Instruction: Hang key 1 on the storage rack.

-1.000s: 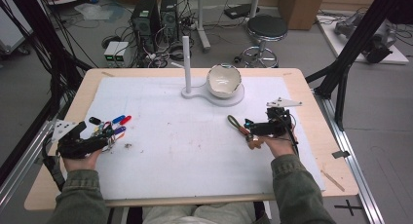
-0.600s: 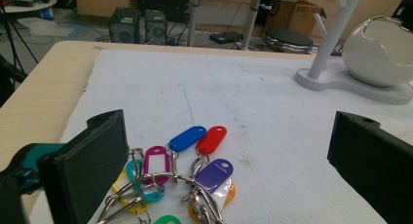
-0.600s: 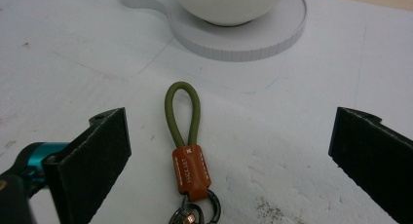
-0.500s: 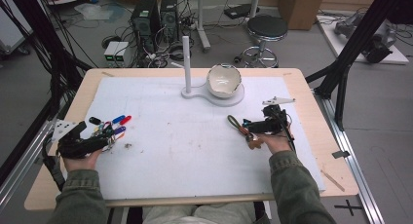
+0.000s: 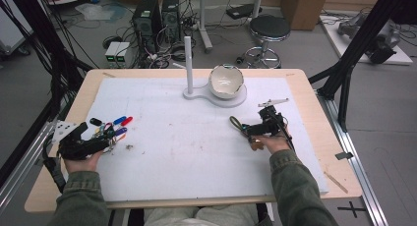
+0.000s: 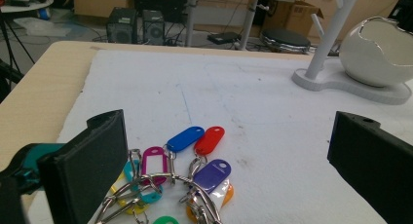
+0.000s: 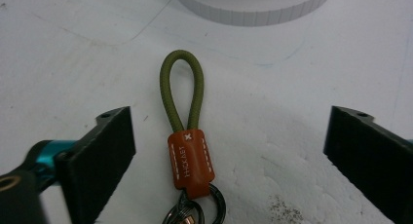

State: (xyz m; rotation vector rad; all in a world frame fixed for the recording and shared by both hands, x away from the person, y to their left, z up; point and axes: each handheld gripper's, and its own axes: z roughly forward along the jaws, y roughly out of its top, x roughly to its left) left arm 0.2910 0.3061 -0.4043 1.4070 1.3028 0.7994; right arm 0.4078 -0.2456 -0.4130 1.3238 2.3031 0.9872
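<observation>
Right gripper view: keychain strap (image 7: pixel 187 131) between spread jaws.
Left gripper (image 6: pixel 229 156), jaws wide apart, has key tags (image 6: pixel 190 160) lying between them.

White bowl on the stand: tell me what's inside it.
The white bowl tilts on its stand; the inner wall that shows is bare and white. Its bottom lies behind the rim, so small contents cannot be ruled out.
</observation>
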